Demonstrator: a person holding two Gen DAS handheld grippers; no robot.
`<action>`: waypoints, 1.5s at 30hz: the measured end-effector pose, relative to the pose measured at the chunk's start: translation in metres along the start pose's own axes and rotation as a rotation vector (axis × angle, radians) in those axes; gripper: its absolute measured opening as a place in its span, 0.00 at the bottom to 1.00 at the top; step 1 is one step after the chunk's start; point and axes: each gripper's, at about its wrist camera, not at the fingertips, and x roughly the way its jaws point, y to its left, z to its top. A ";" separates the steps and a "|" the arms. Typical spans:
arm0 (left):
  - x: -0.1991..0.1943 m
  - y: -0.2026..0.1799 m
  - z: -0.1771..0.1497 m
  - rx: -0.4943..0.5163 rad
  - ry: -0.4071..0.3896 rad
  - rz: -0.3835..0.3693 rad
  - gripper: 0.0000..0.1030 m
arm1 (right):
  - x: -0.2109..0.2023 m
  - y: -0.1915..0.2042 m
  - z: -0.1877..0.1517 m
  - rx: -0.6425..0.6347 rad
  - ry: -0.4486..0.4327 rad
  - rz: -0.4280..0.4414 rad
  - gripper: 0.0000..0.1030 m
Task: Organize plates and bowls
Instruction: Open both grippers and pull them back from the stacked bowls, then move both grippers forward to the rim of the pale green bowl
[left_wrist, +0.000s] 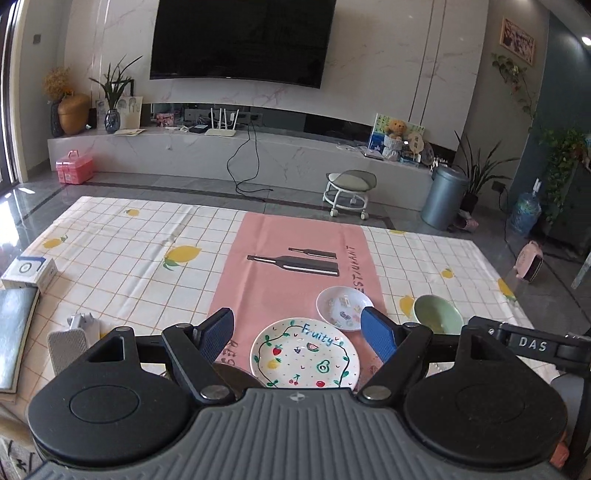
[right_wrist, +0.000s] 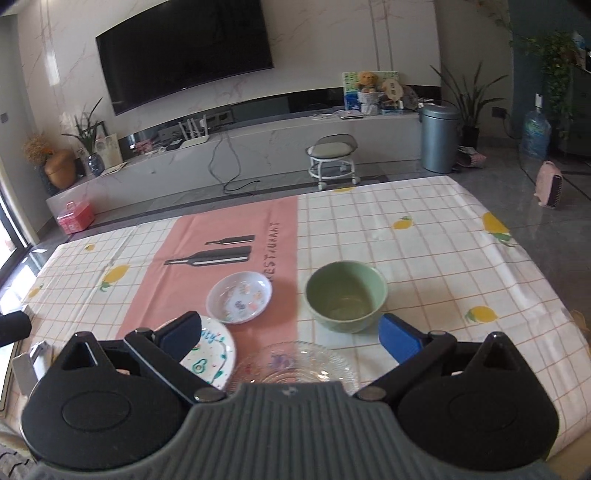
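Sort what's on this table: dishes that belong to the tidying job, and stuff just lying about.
Job:
Fruity plate
small patterned dish
green bowl
clear glass plate

Lying about:
white box
pink placemat
white plug

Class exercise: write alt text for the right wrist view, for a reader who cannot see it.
The open right gripper hovers empty over a lemon-print tablecloth, above a clear glass plate. Beyond it are a green bowl, a small white dish and a fruit-patterned plate.
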 end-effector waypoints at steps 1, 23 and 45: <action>0.003 -0.007 0.003 0.020 0.010 0.011 0.89 | 0.000 -0.009 0.002 0.009 -0.001 -0.009 0.97; 0.120 -0.103 0.018 0.042 0.329 -0.171 0.87 | 0.115 -0.106 0.012 0.231 0.207 -0.148 0.91; 0.212 -0.144 -0.001 0.093 0.413 -0.159 0.81 | 0.165 -0.130 0.021 0.279 0.302 -0.117 0.79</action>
